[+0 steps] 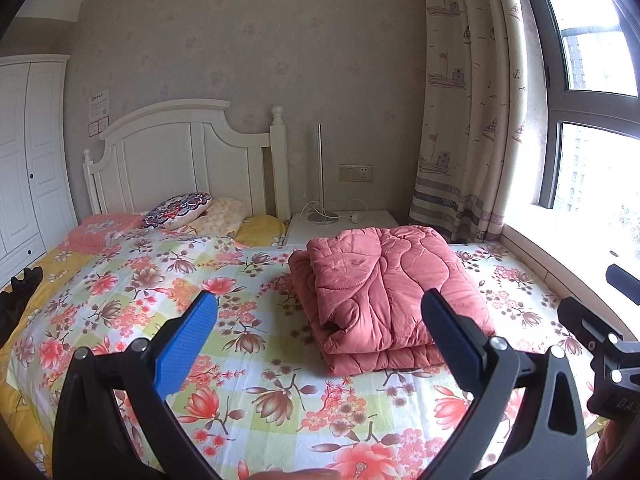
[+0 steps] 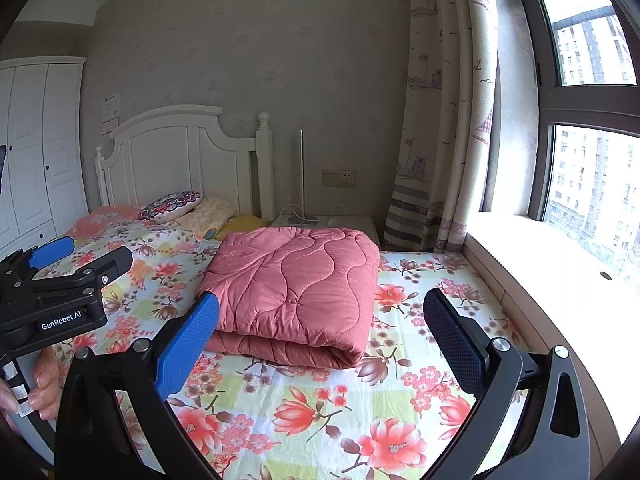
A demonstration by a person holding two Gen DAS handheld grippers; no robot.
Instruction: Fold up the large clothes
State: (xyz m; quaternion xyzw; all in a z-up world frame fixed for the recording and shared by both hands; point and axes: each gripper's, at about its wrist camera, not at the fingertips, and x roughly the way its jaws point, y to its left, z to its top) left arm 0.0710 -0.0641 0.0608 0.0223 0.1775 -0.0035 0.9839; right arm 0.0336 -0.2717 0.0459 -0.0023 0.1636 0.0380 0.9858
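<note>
Quilt (image 1: 392, 296), pink, padded, folded into a thick rectangular bundle, lies on the floral bedsheet (image 1: 256, 396) on the window side of the bed, just short of the white nightstand (image 1: 344, 226). Left hand-held gripper (image 1: 320, 344): fingers spread wide, nothing between them; bundle lies ahead, its near corner showing between the blue pads (image 1: 188, 344), not touching. Right hand-held gripper (image 2: 320, 344): equally wide open, empty; bundle ahead and slightly left, clear of the pads. Long axis of the quilt runs from the foot of the bed toward the headboard (image 2: 180, 160); rounded fold edge faces the grippers. Both grippers hover above the sheet, side by side. Hand (image 2: 42, 384) grips the left handle.
</note>
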